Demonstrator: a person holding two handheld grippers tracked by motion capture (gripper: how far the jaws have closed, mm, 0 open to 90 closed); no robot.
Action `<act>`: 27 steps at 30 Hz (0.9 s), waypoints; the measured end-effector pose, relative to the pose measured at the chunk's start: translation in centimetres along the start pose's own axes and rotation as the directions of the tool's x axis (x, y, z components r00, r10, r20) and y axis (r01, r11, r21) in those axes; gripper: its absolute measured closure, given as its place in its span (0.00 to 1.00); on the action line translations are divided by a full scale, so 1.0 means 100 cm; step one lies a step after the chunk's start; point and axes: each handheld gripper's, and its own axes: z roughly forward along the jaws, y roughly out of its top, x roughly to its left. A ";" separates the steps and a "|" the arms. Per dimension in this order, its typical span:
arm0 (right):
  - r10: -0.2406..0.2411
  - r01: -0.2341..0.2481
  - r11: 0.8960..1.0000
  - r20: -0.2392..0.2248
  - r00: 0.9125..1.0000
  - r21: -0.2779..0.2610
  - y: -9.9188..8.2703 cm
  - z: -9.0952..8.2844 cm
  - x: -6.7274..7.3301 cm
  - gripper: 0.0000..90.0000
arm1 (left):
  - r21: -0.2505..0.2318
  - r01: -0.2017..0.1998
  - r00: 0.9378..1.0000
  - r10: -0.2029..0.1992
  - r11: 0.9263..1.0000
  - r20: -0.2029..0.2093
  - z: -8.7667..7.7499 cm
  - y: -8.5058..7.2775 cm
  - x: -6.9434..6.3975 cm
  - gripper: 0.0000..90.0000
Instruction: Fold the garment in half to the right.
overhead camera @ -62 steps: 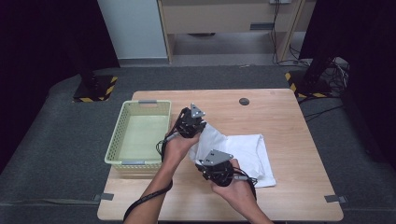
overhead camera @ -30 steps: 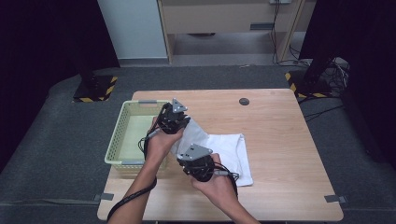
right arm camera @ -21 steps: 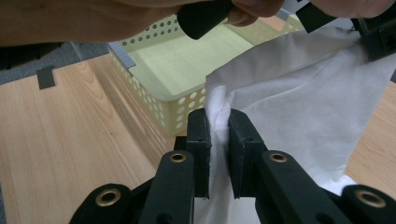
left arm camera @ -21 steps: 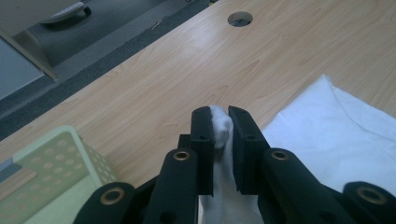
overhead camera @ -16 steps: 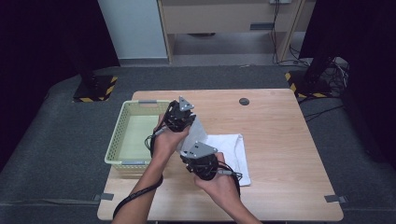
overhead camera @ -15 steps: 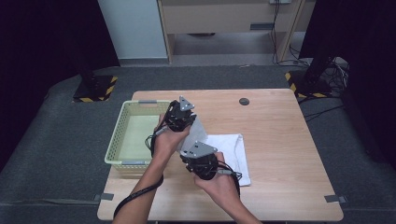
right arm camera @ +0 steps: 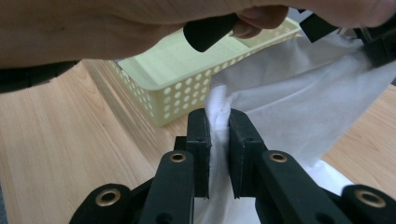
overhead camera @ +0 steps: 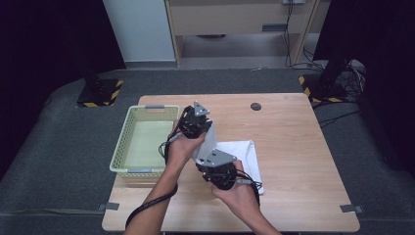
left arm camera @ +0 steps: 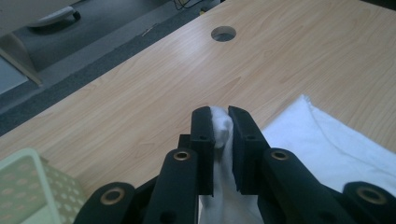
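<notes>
Cloth (overhead camera: 244, 156) hangs pinched between both tools, left tool (left arm camera: 220, 135) and right tool (right arm camera: 218, 135); its trailing end may catch the basket (overhead camera: 128, 147) rim, slipping loose.

— Look at that white cloth (right arm camera: 299, 98), pinched between the right gripper (right arm camera: 218, 122) jaws: soft, matt, finely woven, creased at the pads.

— And those jaws are matt black plastic with brass-coloured rivets. Just beyond them, the pale green basket (right arm camera: 187, 88) is smooth perforated plastic.

— Beneath both grippers, the table (left arm camera: 140, 93) shows light wood grain with a satin finish.
</notes>
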 end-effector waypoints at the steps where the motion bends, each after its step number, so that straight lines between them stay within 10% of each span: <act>1: 0.006 -0.006 1.000 0.001 1.000 -0.004 -0.002 -0.002 -0.002 0.89 | 0.006 -0.010 1.000 0.010 1.000 0.004 0.002 0.001 -0.002 0.90; 27: 0.160 -0.159 0.987 -0.017 0.987 0.029 -0.071 -0.028 -0.057 0.89 | 0.054 -0.090 0.994 0.087 0.994 0.064 0.069 0.011 -0.055 0.90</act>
